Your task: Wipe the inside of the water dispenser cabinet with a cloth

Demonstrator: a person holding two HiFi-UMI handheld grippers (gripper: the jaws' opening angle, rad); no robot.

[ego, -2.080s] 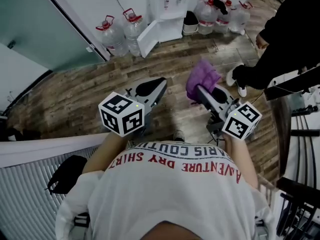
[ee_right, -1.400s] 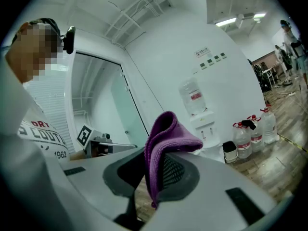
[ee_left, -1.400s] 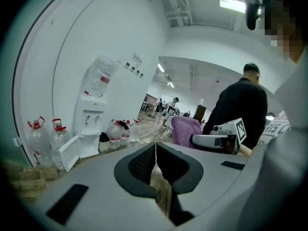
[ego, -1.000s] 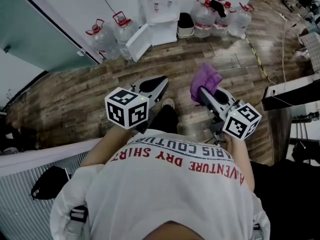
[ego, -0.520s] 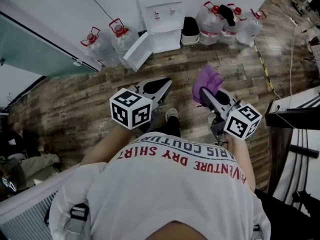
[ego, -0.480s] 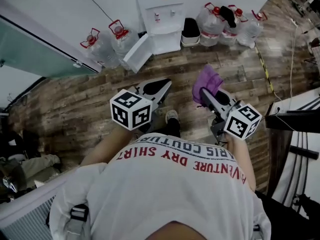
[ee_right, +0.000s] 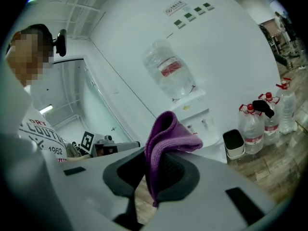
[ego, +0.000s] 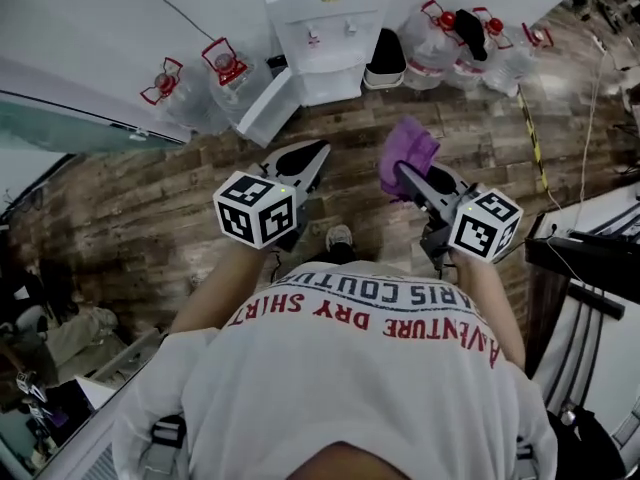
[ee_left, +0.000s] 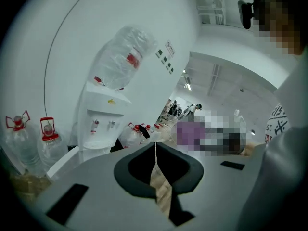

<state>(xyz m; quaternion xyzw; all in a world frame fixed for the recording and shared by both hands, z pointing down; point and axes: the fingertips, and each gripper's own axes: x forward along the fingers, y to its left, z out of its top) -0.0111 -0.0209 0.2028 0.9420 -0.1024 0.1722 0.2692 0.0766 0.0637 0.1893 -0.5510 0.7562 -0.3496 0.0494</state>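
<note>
Right gripper: jaws clamped on the purple cloth. A fold stands up above the pads and a tail hangs below them. Hold looks firm.
Left gripper: jaws together, nothing between them; only a thin slit showing floor.

Head view: both grippers are carried at chest height and point toward the water dispenser. The cloth is on the side of the right gripper facing the dispenser, still well apart from it. The left gripper is level with the right one and equally short of the dispenser.

Change over the last two seconds: the dispenser sits larger and more central in the head view, so the person has closed on it. The grip on the cloth is unchanged and the left jaws have stayed closed. The person in dark clothes, earlier to the dispenser's right, is out of view.

Around the dispenser: the cabinet door is swung open at its lower left. Water bottles stand left of it. A dark bin and more bottles stand to its right.

Judgement: approach phase only, wiping not begun. With the door already open, the remaining need is to get low and reach the cloth inside. The cabinet interior cannot be seen from here.
</note>
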